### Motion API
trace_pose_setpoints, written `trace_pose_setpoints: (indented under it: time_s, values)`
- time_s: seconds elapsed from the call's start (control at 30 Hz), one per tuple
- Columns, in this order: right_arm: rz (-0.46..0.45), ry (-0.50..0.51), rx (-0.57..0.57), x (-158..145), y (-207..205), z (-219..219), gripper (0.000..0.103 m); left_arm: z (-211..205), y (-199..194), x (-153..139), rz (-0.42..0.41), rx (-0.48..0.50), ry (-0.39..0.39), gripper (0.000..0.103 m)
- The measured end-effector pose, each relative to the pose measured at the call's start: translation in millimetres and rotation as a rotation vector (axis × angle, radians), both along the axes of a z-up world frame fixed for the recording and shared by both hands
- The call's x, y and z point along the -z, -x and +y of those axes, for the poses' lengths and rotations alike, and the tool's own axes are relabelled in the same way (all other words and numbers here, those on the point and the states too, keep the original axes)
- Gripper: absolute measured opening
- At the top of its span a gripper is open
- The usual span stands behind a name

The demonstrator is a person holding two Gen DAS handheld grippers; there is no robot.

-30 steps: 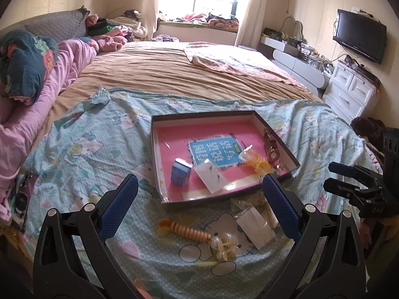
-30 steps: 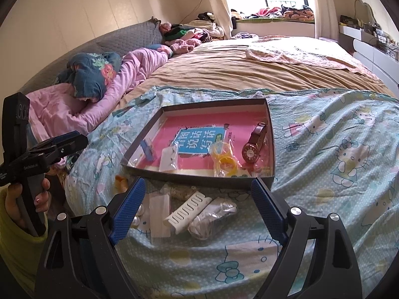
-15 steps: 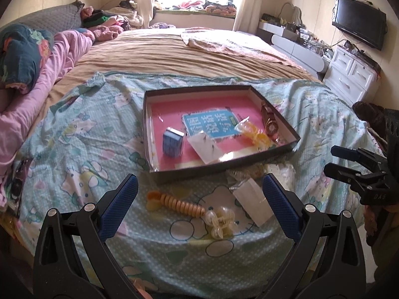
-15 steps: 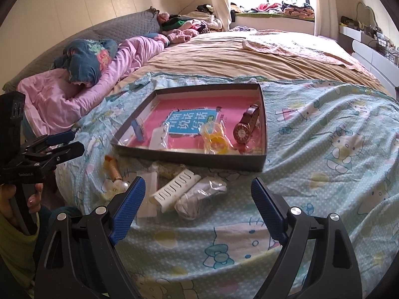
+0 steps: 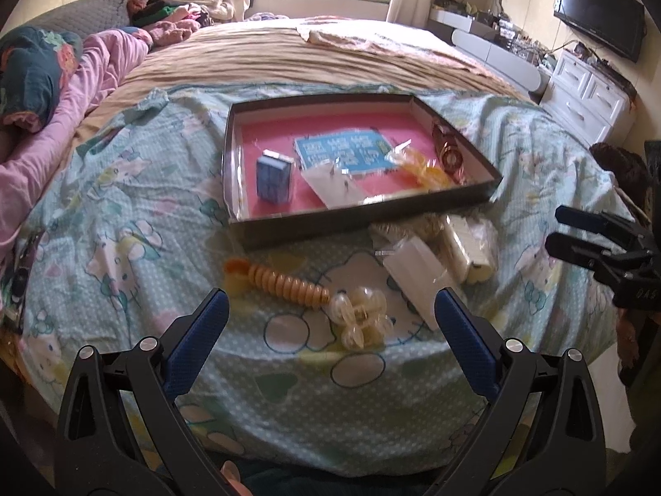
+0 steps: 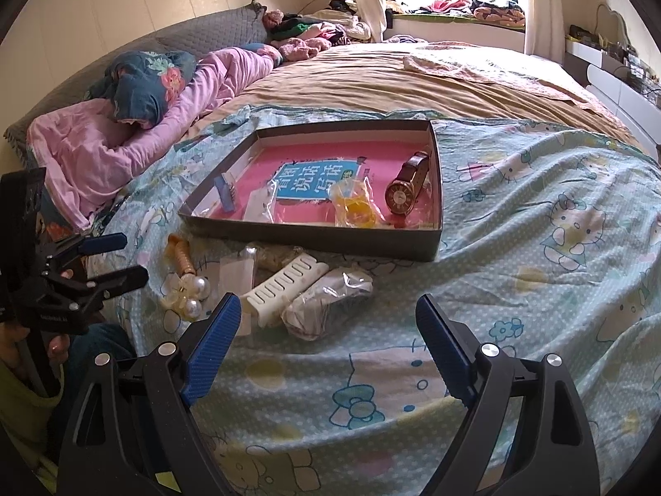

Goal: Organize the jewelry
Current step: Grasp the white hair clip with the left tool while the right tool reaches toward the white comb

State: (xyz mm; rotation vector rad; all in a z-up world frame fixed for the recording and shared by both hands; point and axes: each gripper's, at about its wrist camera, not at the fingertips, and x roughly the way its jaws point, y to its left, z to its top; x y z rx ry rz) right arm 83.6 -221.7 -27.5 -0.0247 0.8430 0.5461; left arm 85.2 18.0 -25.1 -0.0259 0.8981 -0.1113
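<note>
Right claw (image 6: 328, 322) spread empty, white comb (image 6: 285, 287) and plastic bags (image 6: 326, 299) before tray (image 6: 351, 244)

Wall television (image 5: 598, 9), perhaps; pink quilt (image 6: 124, 140).

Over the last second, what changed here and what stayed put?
Both hand-held grippers have dropped closer to the bedspread: left hand-held gripper and right hand-held gripper, both open and empty. Nothing was gripped or released. The tray and loose jewelry stayed put.
</note>
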Motion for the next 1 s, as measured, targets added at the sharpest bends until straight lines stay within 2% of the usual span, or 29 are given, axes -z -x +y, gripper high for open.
trace_pose_setpoints:
  time_s: [0.17, 0.27, 0.43, 0.5, 0.63, 0.8, 0.93, 1.0]
  values:
    - [0.015, 0.015, -0.001, 9.5, -1.3, -3.5, 0.085, -2.3, 3.2, 11.9, 0.026, -0.008, 0.011, 0.093]
    - [0.028, 0.022, -0.003, 16.3, -2.9, -3.9, 0.085, -6.0, 4.3, 18.2, 0.043, 0.001, 0.026, 0.089]
    - [0.045, 0.036, -0.01, 28.3, -3.8, -1.1, 0.085, -10.6, 2.9, 27.2, 0.065, 0.004, 0.016, 0.074]
    - [0.043, 0.043, -0.019, 31.5, -3.2, 0.2, 0.085, -12.7, 2.2, 29.8, 0.072, 0.01, 0.016, 0.073]
    - [0.049, 0.05, -0.025, 37.5, -4.7, 2.5, 0.085, -17.2, -1.9, 37.5, 0.098, 0.02, 0.045, 0.061]
    - [0.037, 0.082, -0.031, 43.4, -12.3, 7.4, 0.086, -21.6, -8.0, 46.7, 0.115, -0.001, 0.043, 0.057]
    - [0.031, 0.123, -0.046, 50.2, -20.8, 12.4, 0.085, -17.1, -11.6, 49.7, 0.12, -0.031, 0.057, 0.047]
    - [0.03, 0.132, -0.063, 52.9, -25.4, 16.5, 0.089, -15.3, -12.1, 49.6, 0.117, -0.035, 0.062, 0.038]
